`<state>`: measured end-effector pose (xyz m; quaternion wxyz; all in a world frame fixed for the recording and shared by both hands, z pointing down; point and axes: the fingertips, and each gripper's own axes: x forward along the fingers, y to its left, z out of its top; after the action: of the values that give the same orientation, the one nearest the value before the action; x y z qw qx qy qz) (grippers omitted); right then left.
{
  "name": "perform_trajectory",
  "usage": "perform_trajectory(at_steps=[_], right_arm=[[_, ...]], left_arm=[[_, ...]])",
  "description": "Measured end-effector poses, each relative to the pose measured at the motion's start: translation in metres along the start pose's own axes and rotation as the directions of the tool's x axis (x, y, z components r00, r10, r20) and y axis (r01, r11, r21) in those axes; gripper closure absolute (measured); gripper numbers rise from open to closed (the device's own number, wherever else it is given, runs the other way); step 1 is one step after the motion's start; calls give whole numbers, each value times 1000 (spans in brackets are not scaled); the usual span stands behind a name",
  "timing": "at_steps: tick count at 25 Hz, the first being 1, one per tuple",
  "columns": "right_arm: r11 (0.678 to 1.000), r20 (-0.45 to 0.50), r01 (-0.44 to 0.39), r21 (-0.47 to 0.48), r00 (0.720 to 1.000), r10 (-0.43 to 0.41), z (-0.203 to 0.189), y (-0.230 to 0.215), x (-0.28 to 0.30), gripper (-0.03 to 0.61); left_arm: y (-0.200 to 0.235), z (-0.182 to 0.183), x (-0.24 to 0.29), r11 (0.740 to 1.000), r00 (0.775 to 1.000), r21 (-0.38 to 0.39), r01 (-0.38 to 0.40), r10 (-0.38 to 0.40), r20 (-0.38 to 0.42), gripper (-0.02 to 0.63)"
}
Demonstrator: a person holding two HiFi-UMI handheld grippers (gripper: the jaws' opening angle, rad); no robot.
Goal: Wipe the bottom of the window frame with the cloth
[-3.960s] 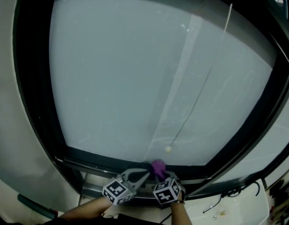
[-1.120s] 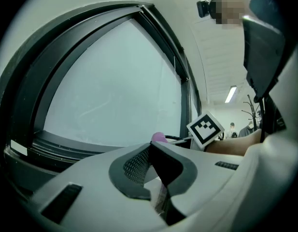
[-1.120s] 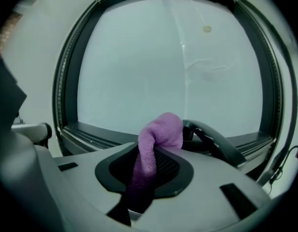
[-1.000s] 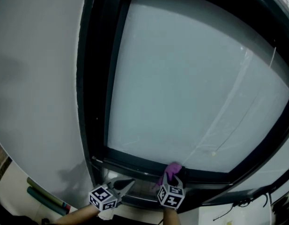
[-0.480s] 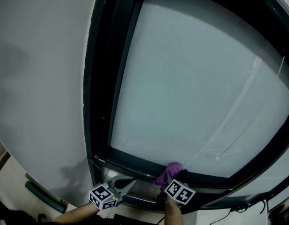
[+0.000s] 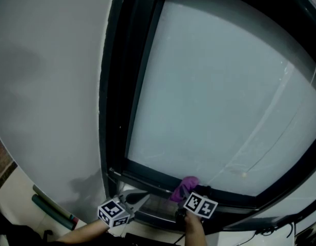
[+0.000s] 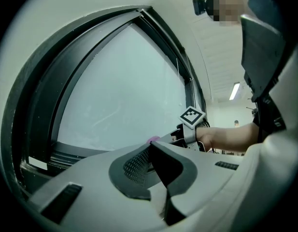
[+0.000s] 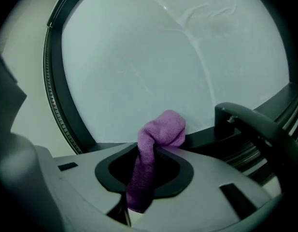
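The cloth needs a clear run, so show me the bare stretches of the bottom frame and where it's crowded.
Bare: the bottom frame from the left corner to the cloth, and right of the black handle. Crowded: mid-rail, where the right gripper holds the cloth beside the handle, the left gripper just below.

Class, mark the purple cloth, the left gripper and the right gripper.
purple cloth [image 8: 161, 132]: right gripper view, its bunched top.
left gripper [image 7: 149, 148]: left gripper view, between its fingertips.
right gripper [image 6: 181, 195]: head view, between its fingertips.

cloth [image 6: 184, 187] lies against the window frame [image 6: 147, 174] bottom, seemingly touching it, right of the left gripper [image 6: 142, 196].
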<state>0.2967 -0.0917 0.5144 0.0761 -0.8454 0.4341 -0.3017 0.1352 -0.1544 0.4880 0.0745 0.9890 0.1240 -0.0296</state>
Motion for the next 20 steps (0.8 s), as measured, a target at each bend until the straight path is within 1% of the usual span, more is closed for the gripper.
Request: perform_trajectory(at_steps=[4,8,20], right_arm=[[999,-33,-53,6,998,53,-6,14,4,492],[996,-54,-85,-13,995,84,-8,24,9,492],[991,-87,-122,-53,989,117,-15,48,24,492]], left_arm=[[5,2,-6,1000,1000,2,-26,26,3,609],[7,2,-10,999,999,-2,-43,43,9,609],[19,4,-24,996,996,13,-85,85,4,609]])
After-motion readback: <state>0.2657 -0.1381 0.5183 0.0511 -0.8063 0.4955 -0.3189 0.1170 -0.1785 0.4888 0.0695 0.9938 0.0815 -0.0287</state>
